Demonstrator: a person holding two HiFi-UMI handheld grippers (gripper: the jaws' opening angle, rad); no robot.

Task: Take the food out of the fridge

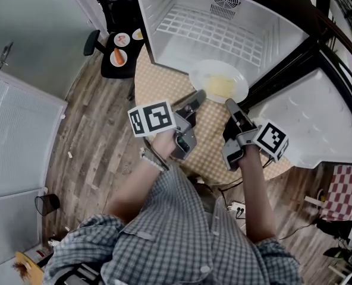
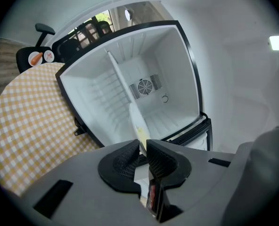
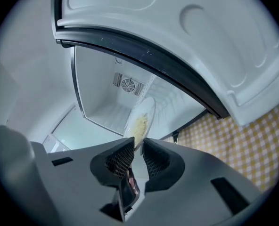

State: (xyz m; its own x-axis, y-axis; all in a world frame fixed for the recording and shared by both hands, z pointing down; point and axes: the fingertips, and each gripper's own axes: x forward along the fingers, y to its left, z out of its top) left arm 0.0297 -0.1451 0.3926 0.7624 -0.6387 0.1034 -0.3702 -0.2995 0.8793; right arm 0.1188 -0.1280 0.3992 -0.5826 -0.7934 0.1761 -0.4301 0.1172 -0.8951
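Small white fridge (image 1: 164, 10) stands at the far edge of a round bench with yellow-and-white checked cloth (image 1: 158, 82). Its door (image 1: 319, 123) is swung wide open to the right. Inside there is a wire rack and a round fan grille on the back wall.

A white round plate (image 1: 219, 82) with pale yellow food (image 1: 219, 86) sits at the fridge mouth. Part of it is over the fridge's front lip and part over the cloth, toward the bench's near edge. Cannot tell whether it touches the lip.

- **Left tongs** (image 1: 198, 95): narrow, clamped on the plate's near-left rim. In the left gripper view the tongs (image 2: 143, 147) pinch the plate (image 2: 137, 121), which is seen edge-on.
- **Right tongs** (image 1: 229, 104): narrow, clamped on the near-right rim. In the right gripper view the tongs (image 3: 138, 147) hold the rim, with the plate (image 3: 140, 119) and the food (image 3: 138, 125) just beyond the tips.

Each gripper has a cube with black-and-white square markers: left cube (image 1: 152, 119), right cube (image 1: 272, 139). These are patterns only, not letters.

A black office chair (image 1: 113, 64) stands off the bench's far-left edge and carries small plates. One small white plate (image 1: 119, 57) holds something orange.

The person wears a grey checked shirt (image 1: 176, 236). The floor is wood plank (image 1: 99, 159).
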